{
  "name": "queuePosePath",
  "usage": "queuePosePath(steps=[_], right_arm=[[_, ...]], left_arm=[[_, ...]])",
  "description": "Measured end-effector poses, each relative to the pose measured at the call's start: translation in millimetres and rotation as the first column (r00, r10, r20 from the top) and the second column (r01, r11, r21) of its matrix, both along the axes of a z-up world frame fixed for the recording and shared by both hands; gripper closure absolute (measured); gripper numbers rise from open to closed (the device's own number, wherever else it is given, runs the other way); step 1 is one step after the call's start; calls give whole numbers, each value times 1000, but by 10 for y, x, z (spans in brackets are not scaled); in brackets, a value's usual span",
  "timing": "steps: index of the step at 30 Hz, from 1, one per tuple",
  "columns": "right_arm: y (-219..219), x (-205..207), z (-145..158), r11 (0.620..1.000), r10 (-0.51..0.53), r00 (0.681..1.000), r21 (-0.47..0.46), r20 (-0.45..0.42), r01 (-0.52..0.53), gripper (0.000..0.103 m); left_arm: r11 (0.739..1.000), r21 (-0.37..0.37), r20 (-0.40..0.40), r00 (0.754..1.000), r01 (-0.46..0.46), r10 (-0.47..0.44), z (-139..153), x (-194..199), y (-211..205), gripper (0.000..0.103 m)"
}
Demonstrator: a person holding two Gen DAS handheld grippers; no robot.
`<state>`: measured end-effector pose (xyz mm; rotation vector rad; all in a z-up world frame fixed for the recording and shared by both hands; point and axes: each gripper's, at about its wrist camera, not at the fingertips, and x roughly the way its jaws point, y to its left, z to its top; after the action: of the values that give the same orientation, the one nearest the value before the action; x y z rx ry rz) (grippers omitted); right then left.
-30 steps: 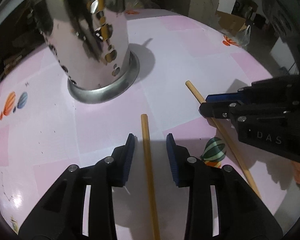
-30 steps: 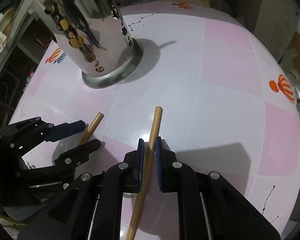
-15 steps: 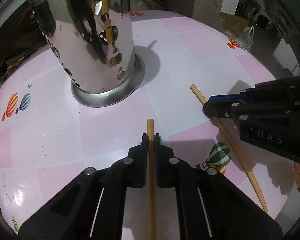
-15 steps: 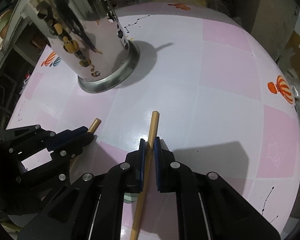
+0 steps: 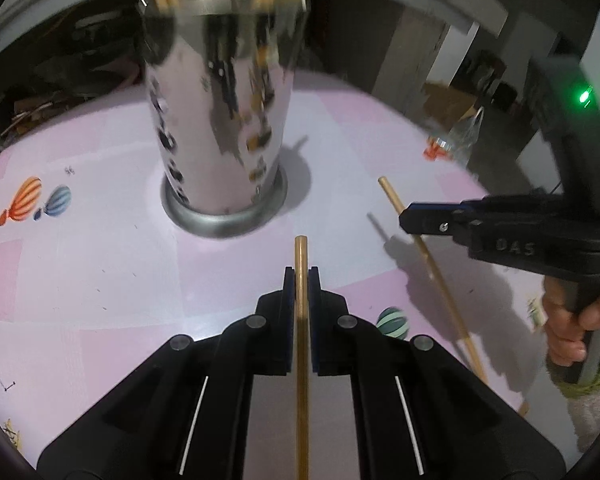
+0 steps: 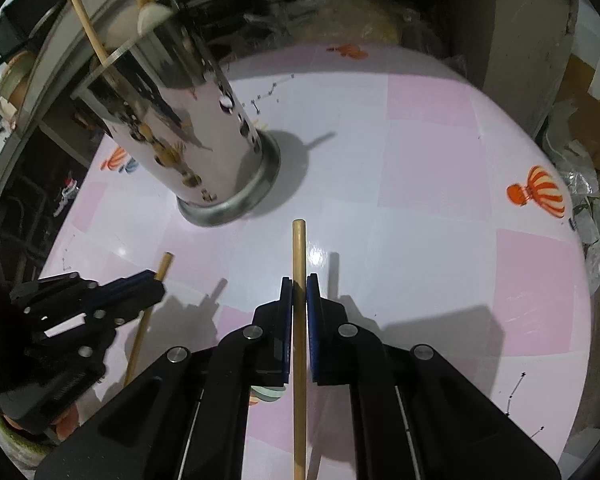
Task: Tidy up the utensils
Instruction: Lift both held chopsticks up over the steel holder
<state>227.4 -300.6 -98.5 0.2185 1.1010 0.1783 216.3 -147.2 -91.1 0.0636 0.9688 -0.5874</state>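
Left tongs (image 5: 301,280) pinch one chopstick (image 5: 301,264) and right tongs (image 6: 299,288) pinch another stick (image 6: 299,248), both lifted above the pink surface (image 6: 440,184) near the steel holder (image 5: 224,132).

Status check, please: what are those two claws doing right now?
Left gripper shut on one wooden chopstick. Right gripper shut on another. Perforated steel holder ahead, unobstructed.

holder (image 5: 220,128): polished mirror-like metal | chopstick (image 5: 301,264): smooth wood | tablecloth (image 6: 440,200): glossy
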Motion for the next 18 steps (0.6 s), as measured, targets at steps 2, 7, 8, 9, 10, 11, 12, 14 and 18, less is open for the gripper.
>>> queuePosePath(steps=[2,7,8,9,10,11,12,14,18], right_arm=[[-19,-27,112,1000,-1,1000,5,23,1,96],[-12,-67,357,1000,-1,997,12,79,0,96],[-8,-82,410,1000,-1,996,10,89,0,96],[7,-94,444,1000,0,995,6,97,-1,96],[19,-109,491,1000,1,994,0,107,-1,96],[35,-127,540,1000,1,993,-6,118,0,96],[34,-139,571,1000,1,992,-7,124,0,96],[47,-184,663,1000,3,990,-13,143,-1,96],[74,-236,798,1000,1,986,-21,169,3,96]], left_arm=[[1000,-27,17,1000,-6,6,112,-20,62,98],[992,-127,74,997,-23,32,442,-77,287,98],[990,-140,82,996,-23,35,483,-83,309,98],[988,-153,96,995,-25,40,537,-100,344,98],[986,-164,110,993,-25,43,589,-119,375,98],[984,-177,123,991,-25,47,642,-141,409,98],[982,-185,132,990,-25,50,691,-174,434,98],[979,-205,148,988,-22,53,745,-218,493,98],[972,-236,183,981,-18,63,877,-284,577,98]])
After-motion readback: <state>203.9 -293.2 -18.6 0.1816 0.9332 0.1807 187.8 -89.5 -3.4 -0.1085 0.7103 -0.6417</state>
